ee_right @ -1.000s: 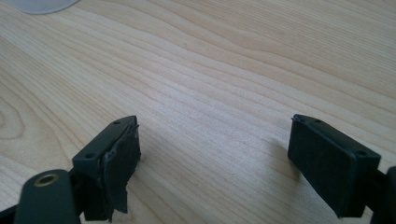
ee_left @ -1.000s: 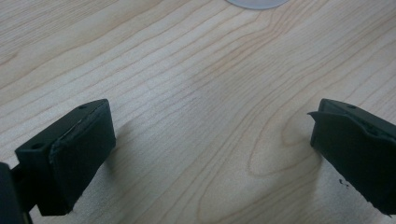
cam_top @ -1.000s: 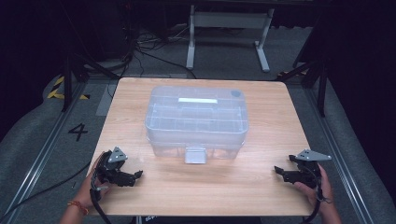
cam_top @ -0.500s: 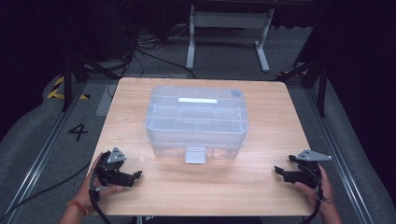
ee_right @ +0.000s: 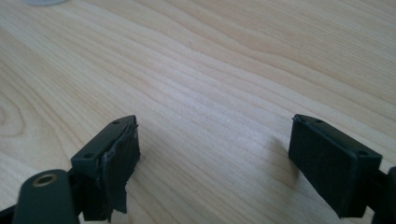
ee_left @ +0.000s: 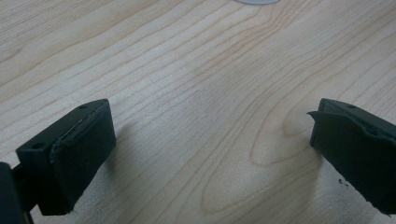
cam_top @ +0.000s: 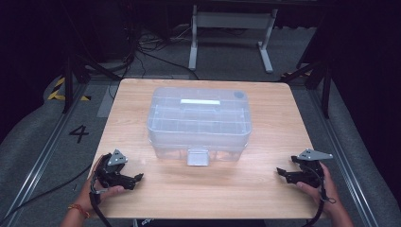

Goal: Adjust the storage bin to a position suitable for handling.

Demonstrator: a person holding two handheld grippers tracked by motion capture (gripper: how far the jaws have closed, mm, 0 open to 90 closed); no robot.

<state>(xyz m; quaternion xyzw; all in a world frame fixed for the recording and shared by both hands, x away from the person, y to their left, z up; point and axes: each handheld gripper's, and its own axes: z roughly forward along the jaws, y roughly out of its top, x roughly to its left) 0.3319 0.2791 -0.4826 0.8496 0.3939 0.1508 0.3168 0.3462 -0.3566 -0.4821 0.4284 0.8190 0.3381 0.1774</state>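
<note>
Between the released left tongs (cam_top: 137, 178) and right tongs (cam_top: 280, 172) — both empty — stands a clear lidded box (cam_top: 198, 122) mid-table (cam_top: 265, 198).

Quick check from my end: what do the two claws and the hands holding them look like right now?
Both claws are black, each topped with a grey three-cornered plate. The left claw and right claw each trail a black cable toward the table's near edge. Their jaws are blocky, with worn pad edges. The left hand wears an orange wristband. No sleeves show.
</note>
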